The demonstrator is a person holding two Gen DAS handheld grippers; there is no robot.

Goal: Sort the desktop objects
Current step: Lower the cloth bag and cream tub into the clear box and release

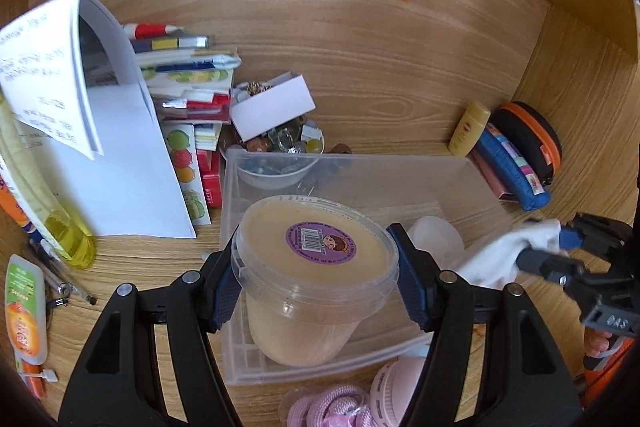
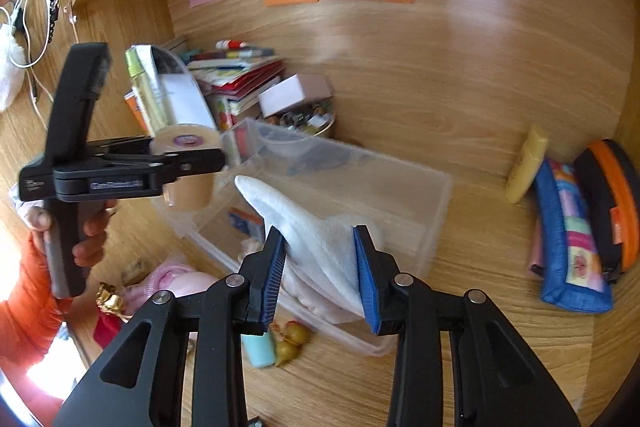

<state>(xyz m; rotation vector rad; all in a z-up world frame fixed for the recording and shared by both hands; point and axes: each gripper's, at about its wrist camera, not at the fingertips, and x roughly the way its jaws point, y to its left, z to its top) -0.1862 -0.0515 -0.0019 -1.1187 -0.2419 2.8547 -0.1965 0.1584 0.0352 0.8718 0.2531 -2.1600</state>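
My left gripper [image 1: 316,279] is shut on a clear plastic tub of beige paste [image 1: 314,275] with a purple sticker on its lid, held above the clear plastic bin [image 1: 360,171]. The tub [image 2: 186,163] and left gripper [image 2: 188,163] also show in the right wrist view, over the bin's left end [image 2: 400,187]. My right gripper [image 2: 320,275] is shut on a white cloth [image 2: 312,227], held over the bin's near side. In the left wrist view the right gripper [image 1: 536,247] and cloth [image 1: 508,255] are at the right.
A pile of booklets and pens [image 1: 184,83], folded white paper [image 1: 100,107], a white box [image 1: 272,105] and a bowl of trinkets [image 1: 280,155] sit behind the bin. Pouches [image 2: 572,227] and a yellow bottle [image 2: 524,163] lie right. Pink items [image 1: 360,399] lie near.
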